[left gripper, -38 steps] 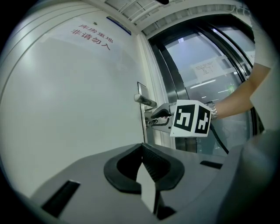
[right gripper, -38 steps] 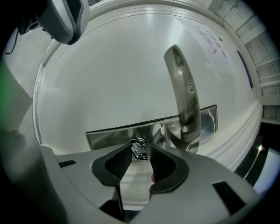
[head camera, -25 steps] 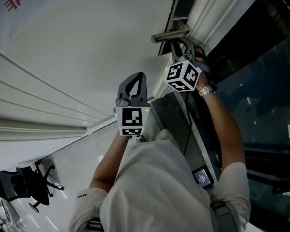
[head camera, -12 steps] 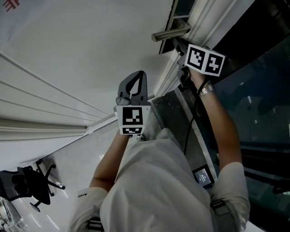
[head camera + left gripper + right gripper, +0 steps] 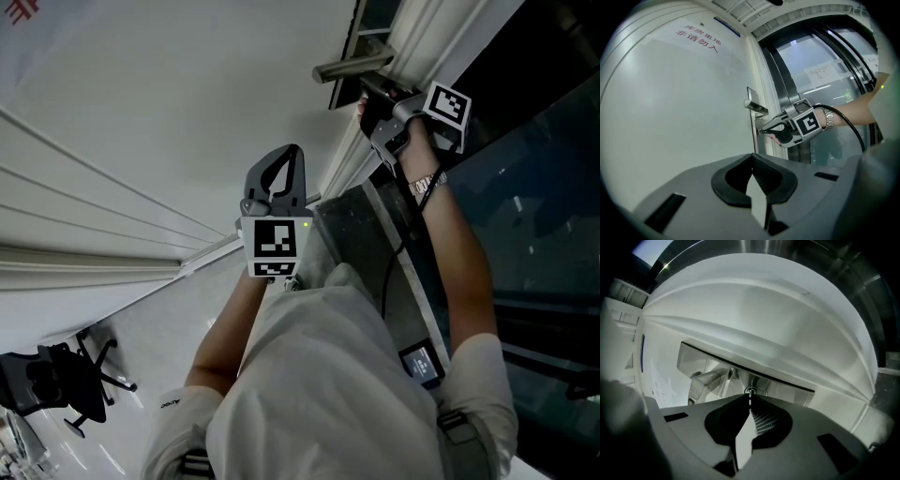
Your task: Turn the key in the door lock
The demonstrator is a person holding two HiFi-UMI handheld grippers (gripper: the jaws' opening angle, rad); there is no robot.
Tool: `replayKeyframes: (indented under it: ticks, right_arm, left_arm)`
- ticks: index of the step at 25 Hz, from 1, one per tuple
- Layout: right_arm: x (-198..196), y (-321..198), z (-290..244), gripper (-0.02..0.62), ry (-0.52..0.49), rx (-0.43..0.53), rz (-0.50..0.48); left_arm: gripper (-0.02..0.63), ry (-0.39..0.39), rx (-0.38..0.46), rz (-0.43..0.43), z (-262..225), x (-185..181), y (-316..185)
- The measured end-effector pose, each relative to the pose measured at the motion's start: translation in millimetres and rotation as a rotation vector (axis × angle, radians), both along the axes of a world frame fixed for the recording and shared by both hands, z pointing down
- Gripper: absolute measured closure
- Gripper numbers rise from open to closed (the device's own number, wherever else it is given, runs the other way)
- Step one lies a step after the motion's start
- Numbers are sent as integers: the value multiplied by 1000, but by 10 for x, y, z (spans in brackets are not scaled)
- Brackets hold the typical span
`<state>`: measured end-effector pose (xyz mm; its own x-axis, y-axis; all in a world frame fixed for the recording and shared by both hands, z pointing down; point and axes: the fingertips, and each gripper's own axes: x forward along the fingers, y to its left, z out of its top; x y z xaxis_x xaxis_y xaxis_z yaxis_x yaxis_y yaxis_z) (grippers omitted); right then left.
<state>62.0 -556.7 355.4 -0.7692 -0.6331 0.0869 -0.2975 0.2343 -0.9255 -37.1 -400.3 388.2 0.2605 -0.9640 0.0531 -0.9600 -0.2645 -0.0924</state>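
Observation:
The key (image 5: 750, 398) shows as a thin toothed blade entering the round lock cylinder (image 5: 751, 391) on a shiny metal plate, below the lever handle (image 5: 710, 379). My right gripper (image 5: 750, 401) is shut on the key. In the head view my right gripper (image 5: 368, 99) is pressed to the edge of the white door (image 5: 187, 94), just under the handle (image 5: 352, 67). The left gripper view shows its tips (image 5: 761, 131) at the lock, beneath the handle (image 5: 755, 107). My left gripper (image 5: 281, 161) is held level away from the door, shut and holding nothing (image 5: 751, 159).
A dark glass panel in a metal frame (image 5: 525, 206) stands right of the door. A black cable (image 5: 398, 244) runs down from my right gripper along the forearm. An office chair (image 5: 66, 384) stands on the floor at lower left. Red lettering (image 5: 698, 38) marks the door.
My right gripper has rolled about its own axis at the lock, so its marker cube swung from left of the wrist to the right. Its jaws went from parted to shut. The left gripper stayed still.

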Motion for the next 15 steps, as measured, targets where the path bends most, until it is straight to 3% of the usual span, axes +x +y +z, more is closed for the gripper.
replayKeyframes:
  ticks: [3,5,7,9,15]
  right_arm:
    - [-8,8,-1,576,62,38,-9]
    - [-10,43,-1,484,157,109,-24]
    - [35,69,-27,439,296,224,-20]
    - [90,91,-83,422,481,371,-3]
    - [26,245,-148,419,1172,853,-19]
  left_arm:
    - [597,-3,0,6,1,30,6]
    - [597,-4,-1,7,3,39,9]
    - [597,-5,-2,6,8,30,7]
    - [597,-3,-4,5,15,21,0]
    - [597,-1,-6,17,33,80,-11]
